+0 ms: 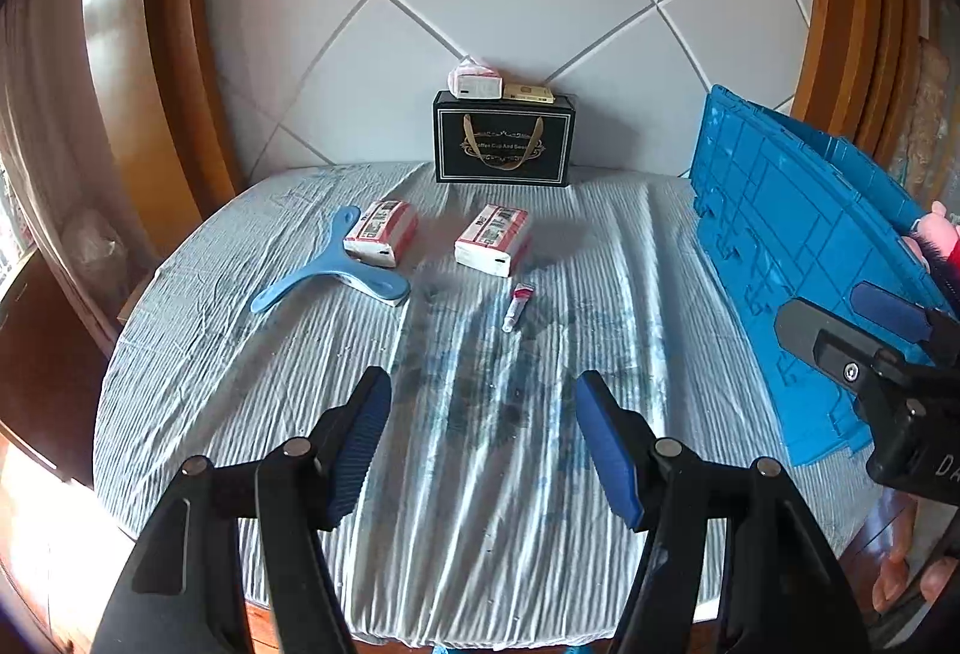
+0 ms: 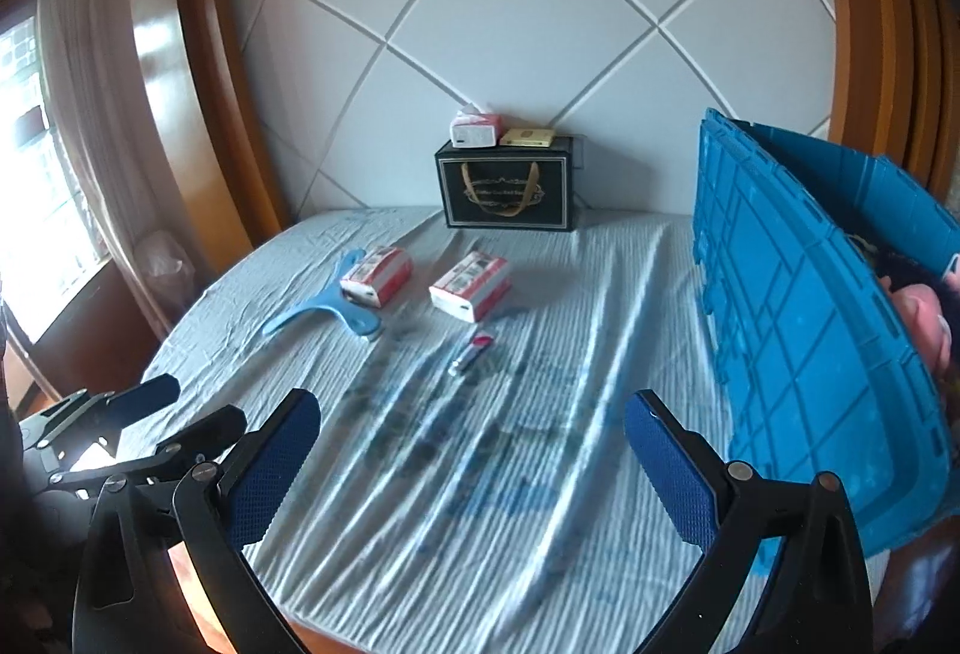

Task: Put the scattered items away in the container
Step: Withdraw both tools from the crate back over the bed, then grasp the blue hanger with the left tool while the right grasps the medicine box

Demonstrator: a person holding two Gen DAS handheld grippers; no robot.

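On the striped blue cloth (image 1: 240, 384) lie two red-and-white tissue packs (image 1: 381, 231) (image 1: 493, 239), a blue three-armed boomerang (image 1: 312, 276) and a small tube (image 1: 517, 306). The right wrist view shows the same packs (image 2: 377, 275) (image 2: 471, 285), boomerang (image 2: 324, 309) and tube (image 2: 471, 351). A blue plastic crate (image 1: 780, 246) (image 2: 780, 294) stands on the right with a pink plush toy (image 2: 918, 312) inside. My left gripper (image 1: 483, 384) hovers open and empty, short of the tube. My right gripper (image 2: 474, 402) is open and empty beside the crate.
A black gift box (image 1: 504, 138) stands at the far edge against the white quilted wall, with a tissue pack (image 1: 477, 81) and a gold box (image 1: 528, 91) on top. Wooden frames curve on both sides. A window and curtain (image 2: 66, 114) lie to the left.
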